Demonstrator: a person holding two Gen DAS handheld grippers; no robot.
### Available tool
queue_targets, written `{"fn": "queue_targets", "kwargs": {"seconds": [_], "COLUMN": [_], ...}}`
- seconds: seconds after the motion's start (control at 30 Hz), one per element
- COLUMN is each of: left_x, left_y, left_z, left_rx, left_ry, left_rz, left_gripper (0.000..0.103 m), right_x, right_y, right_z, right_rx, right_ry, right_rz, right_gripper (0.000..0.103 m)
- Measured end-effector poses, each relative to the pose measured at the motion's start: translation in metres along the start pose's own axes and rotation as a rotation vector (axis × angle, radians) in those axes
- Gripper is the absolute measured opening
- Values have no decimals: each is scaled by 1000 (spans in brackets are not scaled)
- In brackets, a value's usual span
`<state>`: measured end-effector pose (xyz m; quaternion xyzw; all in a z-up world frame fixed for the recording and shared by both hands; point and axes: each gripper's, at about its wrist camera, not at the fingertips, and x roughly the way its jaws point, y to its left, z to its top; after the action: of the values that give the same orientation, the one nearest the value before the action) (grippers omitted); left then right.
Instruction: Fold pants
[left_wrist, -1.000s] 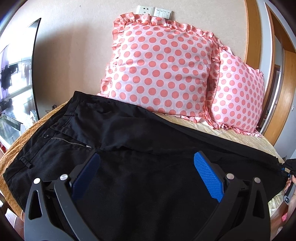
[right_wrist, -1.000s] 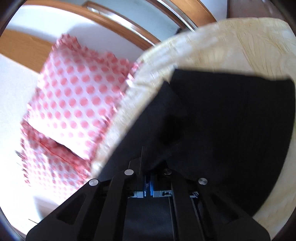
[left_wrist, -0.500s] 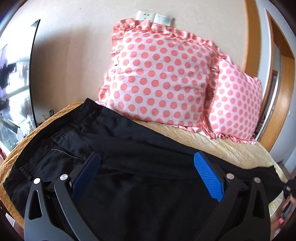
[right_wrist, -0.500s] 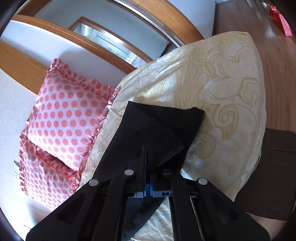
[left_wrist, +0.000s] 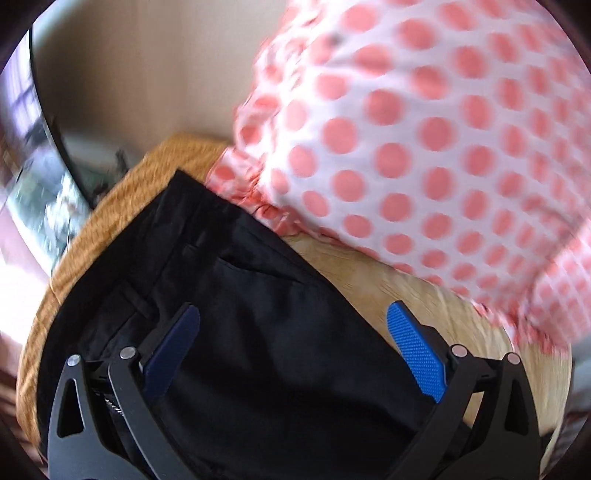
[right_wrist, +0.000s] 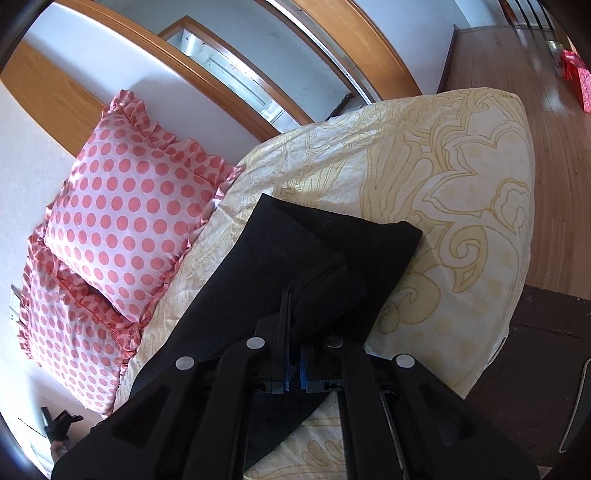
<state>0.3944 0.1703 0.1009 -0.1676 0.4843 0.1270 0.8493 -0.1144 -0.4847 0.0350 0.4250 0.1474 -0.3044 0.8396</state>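
Black pants (left_wrist: 258, 314) lie across the bed. In the left wrist view I see their waist end with a pocket slit, and my left gripper (left_wrist: 293, 343) hovers open over it, blue pads (left_wrist: 417, 354) wide apart and empty. In the right wrist view the leg end (right_wrist: 314, 258) lies on the cream bedspread. My right gripper (right_wrist: 293, 354) is shut on a fold of the pants' leg fabric near the hem, lifting it a little.
Two pink polka-dot pillows (right_wrist: 129, 210) stand against the wall at the head of the bed; one (left_wrist: 424, 147) looms close in the left wrist view. The patterned bedspread (right_wrist: 461, 203) drops to a wooden floor (right_wrist: 554, 166) at the right. A dark screen edge (left_wrist: 48, 122) stands at left.
My left gripper has swung forward and closer to the waist end and the pillow; the view is blurred. My right gripper has drawn back a little, still shut on the leg fabric.
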Motion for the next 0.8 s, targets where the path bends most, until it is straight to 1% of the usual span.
{"fn": "queue_targets", "kwargs": {"seconds": [0.03, 0.07, 0.1, 0.13, 0.17, 0.2, 0.27, 0.33, 0.37, 0.4, 0.43, 0.5, 0.53, 0.57, 0.6, 0.63, 0.7, 0.73, 0.77, 0.8], "left_x": [19, 30, 43, 53, 62, 74, 86, 94, 94, 94, 93, 87, 83, 75, 63, 57, 32, 22, 6, -6], "left_y": [2, 4, 4, 3, 1, -2, -6, -10, -12, -12, -13, -14, -13, -8, -5, -2, 4, 7, 13, 16], "left_z": [10, 14, 17, 20, 21, 24, 24, 24, 24, 23, 22, 19, 18, 15, 10, 7, -6, -11, -20, -25], "left_rx": [-65, -98, -124, -132, -129, -111, -81, -52, -48, -46, -38, -40, -56, -92, -122, -131, -107, -100, -94, -92], "left_ry": [51, 84, 119, 148, 174, 201, 218, 223, 212, 204, 198, 181, 171, 150, 121, 94, 8, -23, -68, -95], "left_rz": [14, 25, 43, 68, 103, 152, 197, 235, 247, 256, 270, 280, 264, 224, 190, 171, 137, 121, 91, 70], "left_gripper": [101, 99, 92, 88, 80, 76, 73, 73, 69, 62, 57, 28, 21, 11, 6, 6, 5, 5, 5, 5], "right_x": [1, 1, 1, 2, 3, 3, 4, 5, 5, 5, 5, 5, 5, 5, 5, 5, 5, 4, 4, 4], "right_y": [1, 1, 1, 2, 3, 3, 3, 3, 3, 3, 4, 4, 4, 4, 3, 2, 1, 0, 0, -1], "right_z": [0, 0, 0, 0, 1, 1, 2, 2, 2, 2, 1, 1, 1, 1, 1, 2, 3, 3, 3, 3], "right_rx": [-5, -10, -16, -24, -31, -34, -41, -47, -52, -57, -59, -63, -62, -58, -54, -47, -42, -40, -37, -35], "right_ry": [-2, -4, -4, -3, -2, -1, 6, 8, 8, 6, 4, 0, -1, -1, 0, 1, 3, 4, 4, 4], "right_rz": [-3, -5, -9, -15, -19, -20, -19, -17, -18, -19, -21, -20, -17, -14, -9, -1, 12, 17, 22, 25], "right_gripper": [3, 3, 3, 3, 3, 3, 3, 3, 3, 3, 3, 3, 3, 3, 3, 3, 3, 3, 3, 3]}}
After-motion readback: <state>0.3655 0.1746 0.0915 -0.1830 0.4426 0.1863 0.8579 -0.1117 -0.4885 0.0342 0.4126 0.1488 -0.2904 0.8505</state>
